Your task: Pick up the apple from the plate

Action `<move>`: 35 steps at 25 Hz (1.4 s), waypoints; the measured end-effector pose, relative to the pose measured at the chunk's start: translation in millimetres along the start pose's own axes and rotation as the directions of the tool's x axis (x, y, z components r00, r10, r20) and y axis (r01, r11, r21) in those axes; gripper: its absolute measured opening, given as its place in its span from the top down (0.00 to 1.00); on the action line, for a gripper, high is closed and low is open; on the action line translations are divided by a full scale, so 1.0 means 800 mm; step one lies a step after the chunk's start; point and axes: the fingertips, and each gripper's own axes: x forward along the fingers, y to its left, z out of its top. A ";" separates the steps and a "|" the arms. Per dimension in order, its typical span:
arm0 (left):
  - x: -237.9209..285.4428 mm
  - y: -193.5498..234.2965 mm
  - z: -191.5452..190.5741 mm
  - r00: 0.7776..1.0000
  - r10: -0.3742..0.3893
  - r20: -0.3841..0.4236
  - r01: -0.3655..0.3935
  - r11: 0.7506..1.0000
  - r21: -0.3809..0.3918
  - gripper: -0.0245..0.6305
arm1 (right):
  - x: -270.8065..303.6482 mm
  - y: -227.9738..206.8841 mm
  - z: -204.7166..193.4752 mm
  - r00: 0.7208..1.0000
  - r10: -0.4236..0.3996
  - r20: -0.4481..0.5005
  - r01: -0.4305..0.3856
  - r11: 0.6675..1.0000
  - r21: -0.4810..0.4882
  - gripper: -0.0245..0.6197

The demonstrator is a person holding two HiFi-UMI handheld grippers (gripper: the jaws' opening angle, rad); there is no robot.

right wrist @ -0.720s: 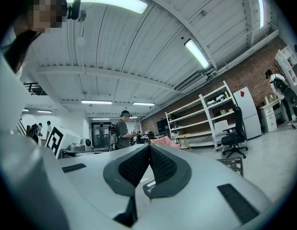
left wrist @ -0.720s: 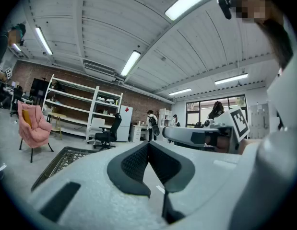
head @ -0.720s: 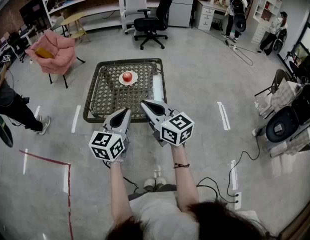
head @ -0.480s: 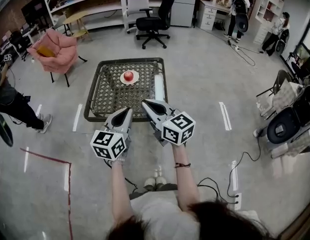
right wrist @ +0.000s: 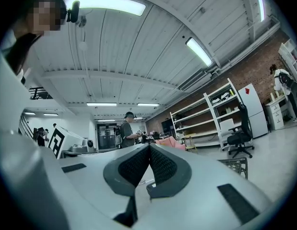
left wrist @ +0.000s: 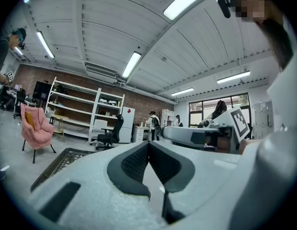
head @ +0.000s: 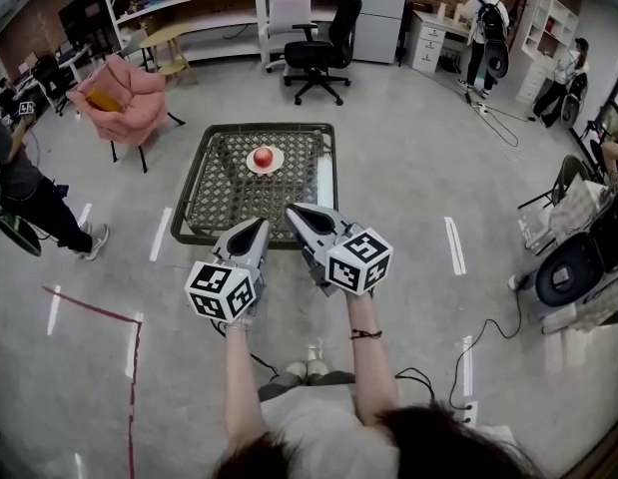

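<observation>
Apple (head: 263,157), one, on one plate (head: 280,165), one mesh table (head: 225,204), left gripper (head: 257,225) and right gripper (head: 295,212) both closed, empty.

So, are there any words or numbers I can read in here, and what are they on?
No words or numbers can be read anywhere.
Left cube and right cube: black-and-white square patterns only, no letters.
Red sticker on the fridge: too small to read.

No readable text, labels or numbers.
</observation>
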 end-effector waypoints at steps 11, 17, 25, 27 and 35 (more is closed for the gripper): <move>-0.001 0.016 -0.007 0.998 0.056 -0.005 -0.056 0.998 -0.022 0.95 | 0.013 -0.002 -0.003 0.998 0.060 -0.020 -0.060 0.998 0.019 0.95; 0.005 0.046 -0.019 0.998 0.064 -0.022 -0.065 0.997 -0.040 0.95 | 0.038 -0.017 -0.020 0.998 0.057 -0.031 -0.055 0.998 0.043 0.95; 0.042 0.102 -0.016 0.999 0.049 -0.022 -0.050 0.996 -0.068 0.95 | 0.093 -0.051 -0.031 0.997 0.041 -0.059 -0.038 0.998 0.045 0.95; 0.053 0.116 -0.020 0.999 0.039 -0.026 -0.041 0.997 -0.071 0.95 | 0.105 -0.062 -0.037 0.997 0.031 -0.067 -0.028 0.999 0.039 0.95; 0.101 0.159 -0.024 0.999 -0.003 -0.039 0.000 0.997 -0.074 0.95 | 0.141 -0.108 -0.048 0.997 -0.010 -0.077 0.013 0.999 0.049 0.95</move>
